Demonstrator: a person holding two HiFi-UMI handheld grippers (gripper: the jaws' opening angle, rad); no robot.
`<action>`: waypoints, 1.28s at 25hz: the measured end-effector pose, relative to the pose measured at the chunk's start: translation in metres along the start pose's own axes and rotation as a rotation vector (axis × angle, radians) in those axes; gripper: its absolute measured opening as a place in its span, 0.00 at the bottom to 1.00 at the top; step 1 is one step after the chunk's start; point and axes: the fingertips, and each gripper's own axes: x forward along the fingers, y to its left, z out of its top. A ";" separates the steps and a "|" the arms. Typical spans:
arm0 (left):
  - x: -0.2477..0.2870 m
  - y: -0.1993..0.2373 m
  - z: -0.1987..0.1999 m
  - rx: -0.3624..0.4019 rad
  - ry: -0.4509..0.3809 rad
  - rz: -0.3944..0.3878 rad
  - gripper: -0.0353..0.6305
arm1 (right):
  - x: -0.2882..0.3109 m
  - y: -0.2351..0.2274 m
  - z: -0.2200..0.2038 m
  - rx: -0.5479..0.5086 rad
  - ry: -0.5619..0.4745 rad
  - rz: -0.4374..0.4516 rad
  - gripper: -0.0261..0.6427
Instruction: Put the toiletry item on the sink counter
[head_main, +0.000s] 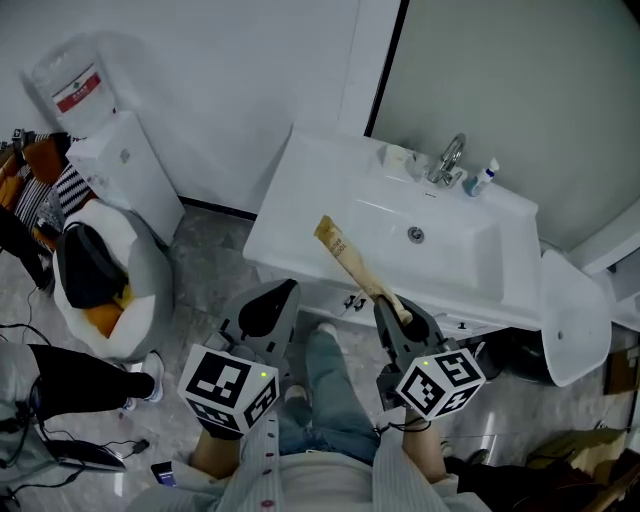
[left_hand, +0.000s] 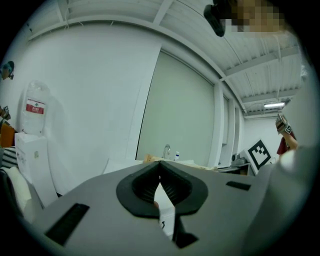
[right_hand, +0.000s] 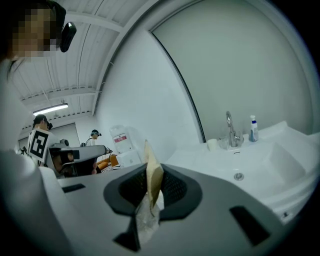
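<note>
R hand-held gripper (head_main: 393, 308) (right_hand: 150, 186) is pressed shut on the toiletry item (head_main: 346, 257) (right_hand: 152, 179), a long thin packet w/ a tan paper top & clear crinkly plastic lower down. Pads pinch it approx mid-length. In the head view the packet slants up & left out of the jaws, and its free end overlaps the front-left part of the white desk (head_main: 300, 175). It's held, not lying on the desk.

L hand-held gripper (head_main: 288, 290) (left_hand: 160, 163) sits beside it, short of the desk's front edge, pointing the same way. Its jaw tips are pressed together w/ nothing pinched btwn them.

Sink basin (head_main: 440, 250) is sunk in the desk. At the back edge stand a chrome faucet (head_main: 450, 158) (right_hand: 231, 129), a small bottle w/ blue cap (head_main: 483, 178) (right_hand: 253, 128) just right of it & a small white cup (head_main: 395, 157) to its left.

Off to the left against the wall stands a water dispenser (head_main: 125, 170), w/ a white & orange seat (head_main: 100, 290) in front of it on the floor
</note>
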 end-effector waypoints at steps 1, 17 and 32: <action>0.006 0.005 0.002 0.000 -0.004 0.005 0.08 | 0.008 -0.004 0.003 -0.003 0.002 0.006 0.12; 0.156 0.081 0.044 -0.023 -0.016 0.063 0.08 | 0.155 -0.090 0.066 -0.023 0.078 0.078 0.12; 0.239 0.098 0.077 0.002 -0.053 0.105 0.08 | 0.210 -0.153 0.111 -0.044 0.084 0.126 0.12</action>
